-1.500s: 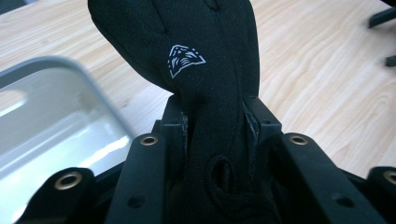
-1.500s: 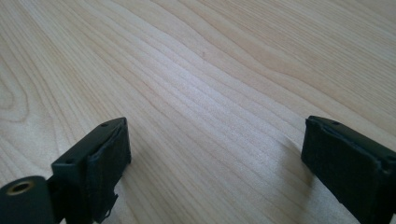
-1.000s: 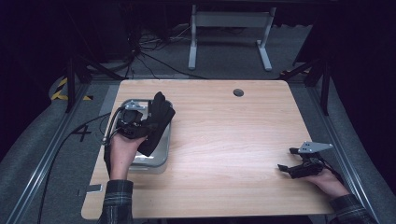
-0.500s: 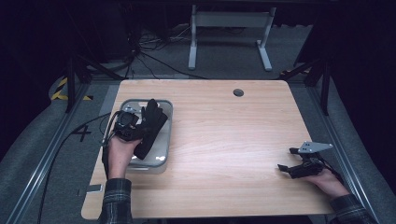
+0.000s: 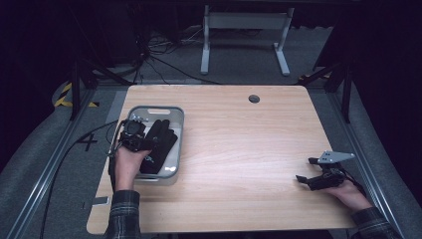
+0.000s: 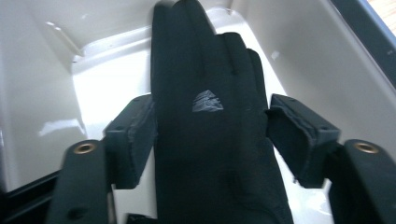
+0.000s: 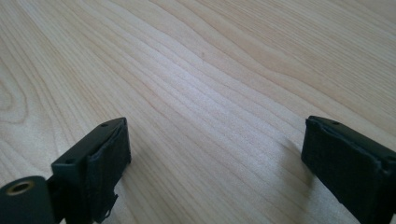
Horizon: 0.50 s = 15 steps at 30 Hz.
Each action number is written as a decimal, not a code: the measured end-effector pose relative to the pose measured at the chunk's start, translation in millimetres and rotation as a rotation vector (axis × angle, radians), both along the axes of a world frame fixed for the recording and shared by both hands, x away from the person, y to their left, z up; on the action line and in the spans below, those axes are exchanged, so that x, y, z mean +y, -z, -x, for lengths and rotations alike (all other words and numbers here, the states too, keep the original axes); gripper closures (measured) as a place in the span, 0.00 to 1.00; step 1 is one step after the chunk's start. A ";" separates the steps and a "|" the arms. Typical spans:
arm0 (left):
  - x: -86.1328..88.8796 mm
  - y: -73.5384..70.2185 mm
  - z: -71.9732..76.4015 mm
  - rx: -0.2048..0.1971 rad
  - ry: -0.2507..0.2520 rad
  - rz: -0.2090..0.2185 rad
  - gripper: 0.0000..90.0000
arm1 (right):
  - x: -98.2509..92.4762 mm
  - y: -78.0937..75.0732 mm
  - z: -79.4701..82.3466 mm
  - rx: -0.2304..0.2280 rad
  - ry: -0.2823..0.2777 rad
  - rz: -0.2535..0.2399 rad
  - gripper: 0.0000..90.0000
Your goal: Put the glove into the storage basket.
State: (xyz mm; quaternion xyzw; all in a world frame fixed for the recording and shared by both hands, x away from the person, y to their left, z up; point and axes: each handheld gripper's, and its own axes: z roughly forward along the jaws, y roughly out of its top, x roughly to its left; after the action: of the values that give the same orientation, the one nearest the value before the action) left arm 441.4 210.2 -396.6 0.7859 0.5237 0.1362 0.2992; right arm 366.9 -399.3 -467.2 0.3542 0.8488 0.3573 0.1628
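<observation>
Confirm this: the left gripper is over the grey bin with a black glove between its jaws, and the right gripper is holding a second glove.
Wrong about the right gripper: the right gripper view shows its jaws wide apart over bare table, holding nothing. The left gripper, black glove and grey bin are as stated.

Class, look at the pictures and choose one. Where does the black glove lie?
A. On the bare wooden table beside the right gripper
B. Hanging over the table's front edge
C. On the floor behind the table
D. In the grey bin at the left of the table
D: the high view shows the black glove lying inside the grey bin, and the left gripper view shows the bin's pale walls around it.
</observation>
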 end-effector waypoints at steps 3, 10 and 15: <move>1.2 -5.3 1.5 -0.019 0.001 0.015 0.32 | 0.0 0.0 0.0 0.000 0.000 0.000 0.10; -6.2 -17.5 6.9 -0.067 0.034 0.050 0.29 | 0.0 0.0 0.0 0.000 0.000 0.000 0.10; -17.5 -22.9 10.0 -0.082 0.063 0.071 0.28 | 0.0 0.0 0.0 0.000 0.000 0.000 0.10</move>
State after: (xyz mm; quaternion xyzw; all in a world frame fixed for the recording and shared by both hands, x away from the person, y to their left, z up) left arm 431.4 192.7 -373.7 0.7847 0.4906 0.1401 0.3521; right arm 366.9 -399.3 -467.2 0.3541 0.8488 0.3572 0.1628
